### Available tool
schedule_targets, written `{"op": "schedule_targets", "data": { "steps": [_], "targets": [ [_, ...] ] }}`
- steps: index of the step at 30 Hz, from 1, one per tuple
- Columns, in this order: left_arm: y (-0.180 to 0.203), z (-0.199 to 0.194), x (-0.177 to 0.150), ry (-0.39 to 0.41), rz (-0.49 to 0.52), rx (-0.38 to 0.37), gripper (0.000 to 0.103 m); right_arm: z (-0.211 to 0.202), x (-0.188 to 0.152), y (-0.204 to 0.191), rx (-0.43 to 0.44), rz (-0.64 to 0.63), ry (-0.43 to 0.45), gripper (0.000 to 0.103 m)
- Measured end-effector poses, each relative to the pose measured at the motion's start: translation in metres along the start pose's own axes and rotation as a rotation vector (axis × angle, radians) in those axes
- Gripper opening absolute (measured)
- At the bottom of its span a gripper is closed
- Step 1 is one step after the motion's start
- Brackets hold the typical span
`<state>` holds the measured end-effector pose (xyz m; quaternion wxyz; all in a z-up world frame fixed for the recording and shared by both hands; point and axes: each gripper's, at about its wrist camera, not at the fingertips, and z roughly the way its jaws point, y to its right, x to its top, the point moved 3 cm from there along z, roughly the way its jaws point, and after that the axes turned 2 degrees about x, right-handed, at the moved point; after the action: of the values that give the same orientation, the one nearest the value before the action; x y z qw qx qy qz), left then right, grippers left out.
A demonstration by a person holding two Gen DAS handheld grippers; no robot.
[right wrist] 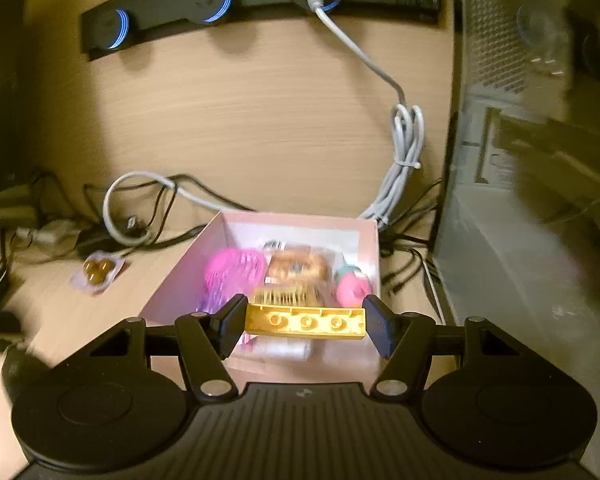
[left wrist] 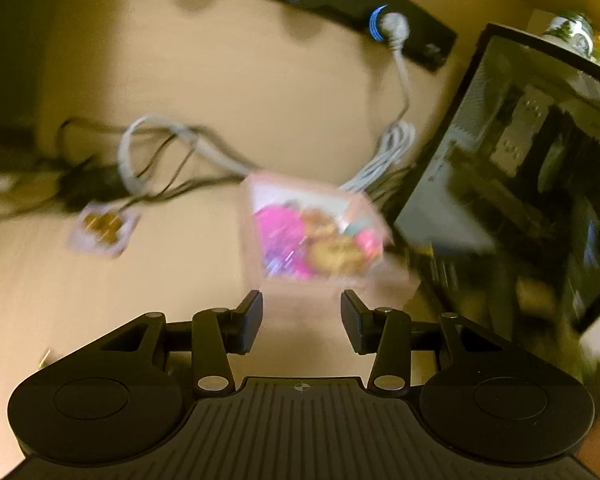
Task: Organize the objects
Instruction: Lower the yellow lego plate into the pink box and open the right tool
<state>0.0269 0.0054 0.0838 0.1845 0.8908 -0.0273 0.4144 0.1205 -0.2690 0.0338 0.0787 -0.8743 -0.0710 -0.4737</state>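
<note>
- The yellow brick (right wrist: 305, 322) sits at the lower middle of the right wrist view, its long axis running left to right across the frame, level, with three round studs in a row on the face turned toward the camera.
- The right gripper (right wrist: 305, 326) is closed partway on that brick: one pad presses on each short end, and the brick spans the whole gap between the fingers.
- Just behind and below the brick lies the pink box (right wrist: 172, 276), open at the top, on the desk (right wrist: 260, 128); it fills the middle of the frame and holds a pink mesh ball (right wrist: 232, 270), a brown pretzel-like piece (right wrist: 298, 268) and a pink-and-teal thing at its right side (too blurred to name).
- The left gripper (left wrist: 302, 322) shows at the lower middle of the left wrist view, fingers a narrow gap apart, with nothing between them.
- In that view the pink box (left wrist: 256, 216) is smeared by motion, just above the fingertips and tilted in the picture.
- A small packet (right wrist: 98, 272) with brown round pieces lies on the desk left of the box, near a tangle of grey and black cables (right wrist: 140, 196).
</note>
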Motion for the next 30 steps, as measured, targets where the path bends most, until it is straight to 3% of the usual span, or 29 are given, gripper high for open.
{"op": "schedule_targets", "data": {
  "steps": [10,12,13,23,30],
  "targets": [
    [-0.058,-0.053,-0.035,-0.002,-0.101,0.127,0.047,0.082,0.052,-0.014,-0.079,-0.009,-0.001,0.065],
    [-0.068,-0.059,-0.036,0.007,-0.128,0.138,0.047,0.091,0.052,-0.013,-0.094,0.001,-0.035,0.088],
    [-0.073,-0.062,-0.035,0.011,-0.136,0.144,0.047,0.093,0.051,-0.012,-0.097,0.007,-0.041,0.089],
    [-0.1,-0.054,-0.022,0.018,-0.191,0.121,0.047,0.053,0.016,-0.05,-0.058,-0.105,-0.051,0.098],
    [-0.124,-0.053,0.015,0.084,-0.191,0.109,0.047,0.005,-0.012,-0.07,-0.018,-0.113,-0.065,0.103]
  ]
}}
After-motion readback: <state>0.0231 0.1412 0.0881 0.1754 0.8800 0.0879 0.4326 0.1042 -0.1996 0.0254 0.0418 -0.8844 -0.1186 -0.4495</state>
